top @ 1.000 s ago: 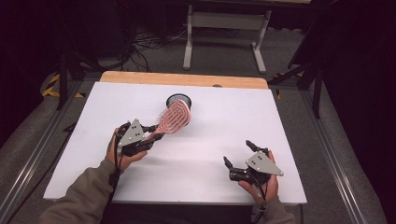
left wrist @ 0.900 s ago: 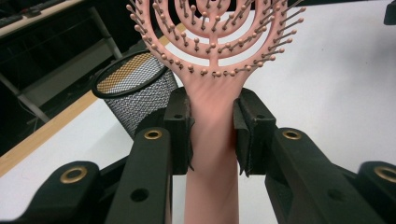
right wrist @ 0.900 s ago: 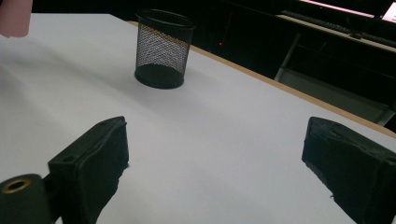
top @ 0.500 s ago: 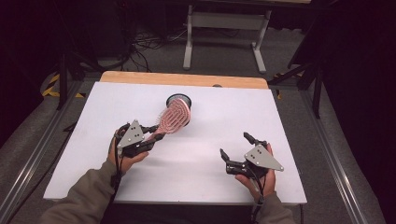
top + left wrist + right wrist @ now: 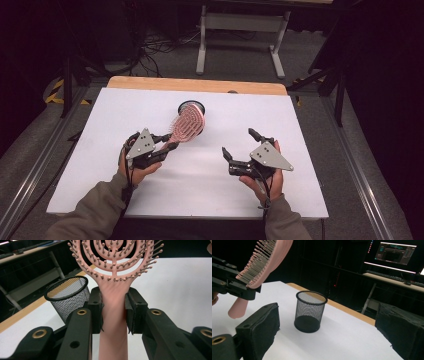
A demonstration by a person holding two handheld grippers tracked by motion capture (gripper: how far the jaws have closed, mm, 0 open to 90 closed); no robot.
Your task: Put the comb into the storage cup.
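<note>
The pink hairbrush (image 5: 113, 287) is held by its handle between the two jaws of the left claw (image 5: 113, 311), which is closed on the handle just below the brush head. The handle end projects back past the jaws. The brush is lifted clear of the worktop (image 5: 310, 150), with its head (image 5: 187, 125) angled up toward the far edge; in the high view the bristle side faces upward toward the camera. A black wire-mesh pen cup (image 5: 310, 311) stands upright on the worktop near the middle of the far edge, just beyond the brush head. In the high view the head overlaps the cup (image 5: 192, 106). The right claw (image 5: 241, 145) is held toward the near right part of the worktop, well apart from the brush. Its jaws are spread wide with nothing between them.
</note>
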